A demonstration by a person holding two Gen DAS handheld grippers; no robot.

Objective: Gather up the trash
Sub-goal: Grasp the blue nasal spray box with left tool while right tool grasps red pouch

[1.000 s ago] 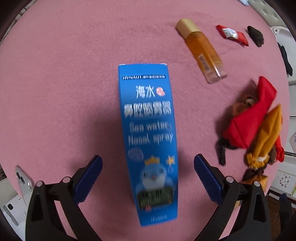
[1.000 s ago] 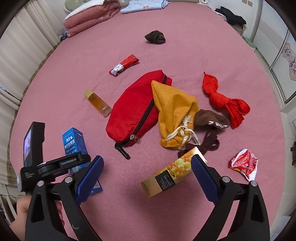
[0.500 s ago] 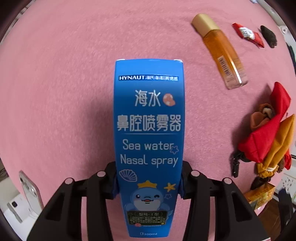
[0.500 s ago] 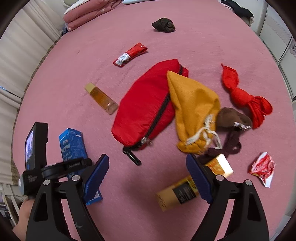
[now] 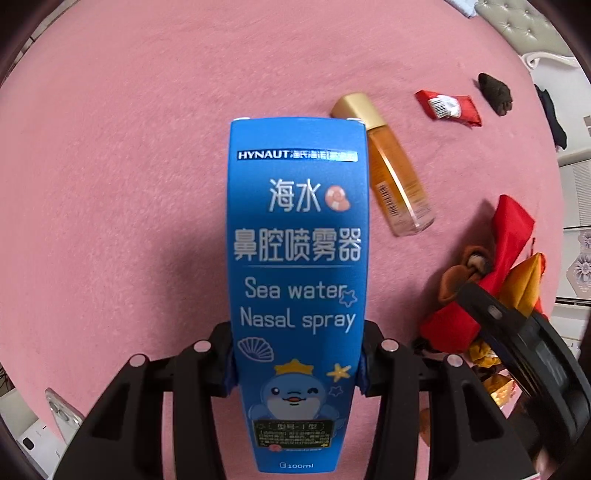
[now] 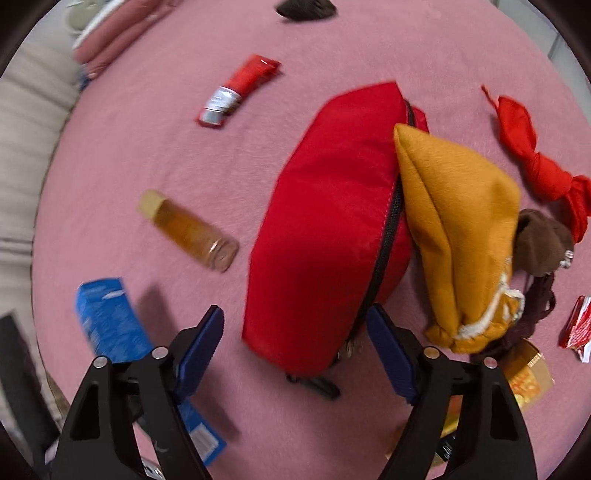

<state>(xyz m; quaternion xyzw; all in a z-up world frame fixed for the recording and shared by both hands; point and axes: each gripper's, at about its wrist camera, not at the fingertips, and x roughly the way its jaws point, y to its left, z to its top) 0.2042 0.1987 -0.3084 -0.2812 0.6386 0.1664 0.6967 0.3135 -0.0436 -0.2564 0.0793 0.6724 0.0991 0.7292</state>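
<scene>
My left gripper (image 5: pixel 297 363) is shut on a blue nasal spray box (image 5: pixel 297 258) and holds it above the pink bedspread. The box also shows at the lower left of the right wrist view (image 6: pixel 110 325). My right gripper (image 6: pixel 295 347) is open and empty, with its jaws astride the near end of a red zip pouch (image 6: pixel 332 229). An amber bottle (image 6: pixel 188 230) with a gold cap, a red tube (image 6: pixel 240 92), a gold snack box (image 6: pixel 528 380) and a red crumpled wrapper (image 6: pixel 576 325) lie on the bed.
A mustard drawstring bag (image 6: pixel 458 236) leans on the pouch. A brown cloth (image 6: pixel 539 240), a red knotted cloth (image 6: pixel 535 162) and a dark sock (image 6: pixel 306 7) lie around. Folded pink bedding (image 6: pixel 110 33) is at the far left. A phone (image 5: pixel 62 413) lies by the bed edge.
My left gripper closed on the blue box and lifted it. My right gripper moved forward and down over the red pouch, away from the gold snack box.
</scene>
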